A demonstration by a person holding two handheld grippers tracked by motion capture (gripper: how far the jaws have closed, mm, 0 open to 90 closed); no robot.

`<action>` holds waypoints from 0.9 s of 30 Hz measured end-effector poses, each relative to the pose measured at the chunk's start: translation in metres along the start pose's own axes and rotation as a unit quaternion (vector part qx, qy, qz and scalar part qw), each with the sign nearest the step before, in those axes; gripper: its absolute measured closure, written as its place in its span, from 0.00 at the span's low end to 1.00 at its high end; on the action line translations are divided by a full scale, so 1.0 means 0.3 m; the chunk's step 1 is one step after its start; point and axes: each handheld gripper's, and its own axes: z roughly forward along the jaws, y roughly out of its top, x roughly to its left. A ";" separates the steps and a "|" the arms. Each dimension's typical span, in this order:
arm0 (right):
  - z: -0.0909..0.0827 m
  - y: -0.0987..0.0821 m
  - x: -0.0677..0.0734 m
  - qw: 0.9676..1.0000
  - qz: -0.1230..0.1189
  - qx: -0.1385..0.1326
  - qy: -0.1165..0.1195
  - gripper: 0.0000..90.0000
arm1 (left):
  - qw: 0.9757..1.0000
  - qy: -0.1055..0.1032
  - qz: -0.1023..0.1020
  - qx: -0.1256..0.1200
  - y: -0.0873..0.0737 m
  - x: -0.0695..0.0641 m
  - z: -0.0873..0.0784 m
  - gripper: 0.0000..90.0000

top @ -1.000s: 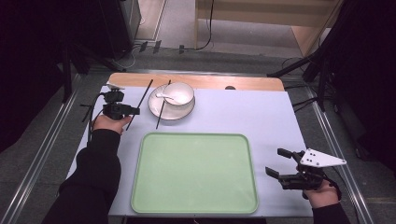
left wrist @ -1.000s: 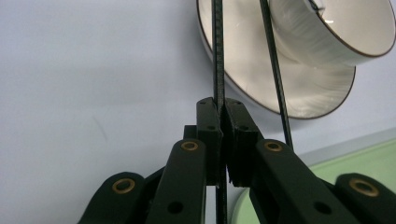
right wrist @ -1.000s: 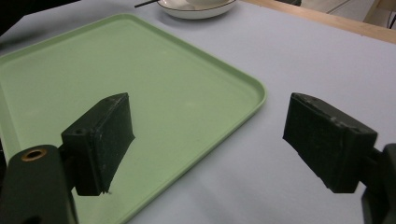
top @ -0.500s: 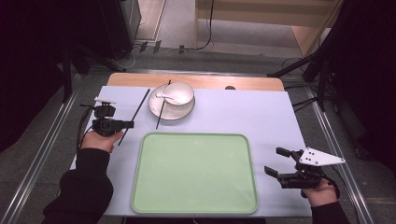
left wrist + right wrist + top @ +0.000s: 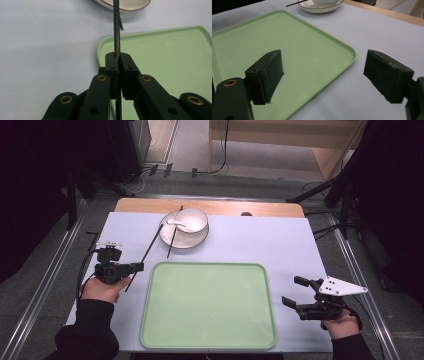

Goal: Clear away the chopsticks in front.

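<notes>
Nearest the person, the right gripper [image 5: 300, 297] hovered over the table's [image 5: 280, 245] pale cover at the lower right, just off the right edge of the green tray [image 5: 208, 306]. Its jaws stood wide apart with nothing between them — in the right gripper view the tray's rounded corner [image 5: 347, 53] lay in the gap, with bare table beyond.

The tray itself lay flat in the middle of the near half of the table, with nothing on it.

A little farther out, at the left, the left gripper [image 5: 136, 266] sat just beside the tray's far left corner. Its jaws were clenched on a thin black chopstick [image 5: 150, 249]; in the left gripper view the stick [image 5: 116, 30] ran straight up from between the pressed pads toward the plate's rim. From above, the held chopstick slanted from the gripper up and away to the right, its far end close to the plate [image 5: 184, 240].

Farthest off, the plate stood near the back of the table with a white bowl [image 5: 192, 221] on it and a white spoon [image 5: 176, 224] resting in the bowl. A second chopstick [image 5: 172, 237] lay across the plate's left side — apart from the held one.
</notes>
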 end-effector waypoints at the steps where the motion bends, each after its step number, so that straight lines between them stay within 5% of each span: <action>1: 0.001 0.001 0.000 1.000 -0.001 0.001 0.001 0.18 | 1.000 0.001 0.006 0.003 -0.009 -0.009 0.001 0.96; 12: 0.013 0.008 -0.002 1.000 -0.005 0.001 0.006 0.18 | 0.999 -0.007 0.025 0.037 -0.098 -0.081 0.053 0.96; 22: 0.013 0.009 0.001 1.000 -0.006 0.001 0.006 0.18 | 0.998 -0.027 0.014 0.058 -0.196 -0.145 0.050 0.96; 27: 0.016 0.009 0.000 1.000 -0.006 0.002 0.007 0.18 | 0.995 -0.029 0.005 0.092 -0.258 -0.164 0.069 0.96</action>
